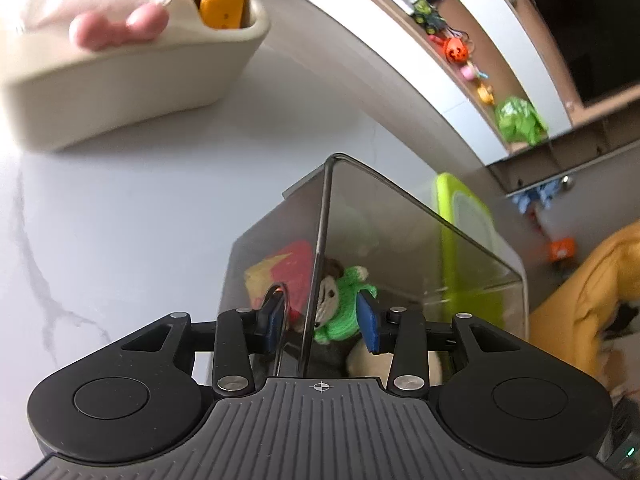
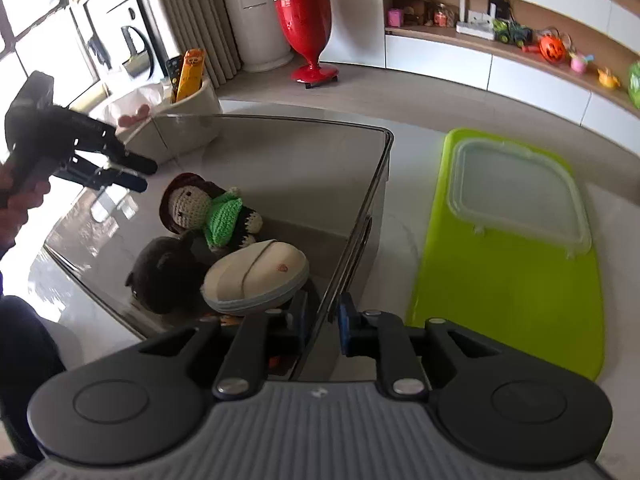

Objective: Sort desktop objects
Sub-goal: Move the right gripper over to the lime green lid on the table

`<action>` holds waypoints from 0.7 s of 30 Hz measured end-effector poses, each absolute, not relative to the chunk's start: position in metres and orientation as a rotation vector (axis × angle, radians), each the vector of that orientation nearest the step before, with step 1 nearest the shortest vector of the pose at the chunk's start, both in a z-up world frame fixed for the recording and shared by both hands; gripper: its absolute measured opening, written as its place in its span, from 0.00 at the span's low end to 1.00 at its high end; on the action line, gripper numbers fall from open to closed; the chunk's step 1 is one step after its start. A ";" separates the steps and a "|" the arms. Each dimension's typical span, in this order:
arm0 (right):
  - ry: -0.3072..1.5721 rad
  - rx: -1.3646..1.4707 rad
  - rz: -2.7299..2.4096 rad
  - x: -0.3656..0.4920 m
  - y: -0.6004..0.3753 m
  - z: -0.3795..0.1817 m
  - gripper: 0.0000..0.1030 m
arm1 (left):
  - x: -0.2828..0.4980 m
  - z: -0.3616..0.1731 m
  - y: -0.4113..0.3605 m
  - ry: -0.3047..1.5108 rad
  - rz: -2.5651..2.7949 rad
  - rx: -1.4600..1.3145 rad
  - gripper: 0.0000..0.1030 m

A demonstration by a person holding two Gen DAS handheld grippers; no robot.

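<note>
White marble tabletop [image 1: 120,220] carries everything, and nearest both cameras stands the smoky clear plastic box [image 2: 280,120], open at the top.

The right gripper [image 2: 322,320] straddles the box's near wall with its tongs narrow, one pad inside and one outside. Whether the pads actually press the plastic, I cannot tell. The left gripper [image 1: 320,320] straddles another wall by a corner. Its tongs are wider, the pads stand clear of the plastic, and it holds nothing.

Inside the box lie a crochet doll [image 2: 200,208] in green, a dark plush toy [image 2: 164,276] and a cream oval pouch [image 2: 256,276].

The box looks stiff, light and slick – thin walls that could flex or slip under one pinch, so taking it at two walls near the corners, low on the rim, seems safest. The soft toys would squash harmlessly.

Just beside the box lies a lime-green board [image 2: 520,280] with a clear lid [image 2: 516,192] on it. Farther off sits a beige caddy [image 1: 140,80] – and beyond it a toy-lined shelf [image 2: 480,40].
</note>
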State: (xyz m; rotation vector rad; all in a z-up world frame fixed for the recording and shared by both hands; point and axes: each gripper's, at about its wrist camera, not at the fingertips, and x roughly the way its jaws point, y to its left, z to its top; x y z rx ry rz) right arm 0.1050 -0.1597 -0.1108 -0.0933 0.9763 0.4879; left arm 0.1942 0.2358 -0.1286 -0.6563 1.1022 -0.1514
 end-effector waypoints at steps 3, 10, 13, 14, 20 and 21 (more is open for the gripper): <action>0.972 -0.055 0.475 0.105 -0.163 -0.108 0.17 | 0.182 -0.111 0.236 1.076 -0.117 -0.576 0.54; 0.786 0.409 0.264 0.084 -0.253 -0.094 0.60 | 0.119 -0.046 0.225 0.867 0.062 -0.340 0.71; 0.795 0.736 0.101 0.068 -0.306 -0.129 0.61 | 0.091 -0.010 0.199 0.736 0.007 -0.345 0.92; 0.818 0.867 0.059 0.063 -0.320 -0.147 0.59 | 0.083 0.001 0.187 0.704 -0.036 -0.358 0.92; 0.827 1.441 -0.023 0.042 -0.326 -0.231 0.57 | 0.068 0.022 0.111 0.742 -0.306 -0.413 0.93; 0.810 1.468 -0.049 0.042 -0.319 -0.236 0.57 | 0.066 0.019 0.098 0.764 -0.336 -0.409 0.93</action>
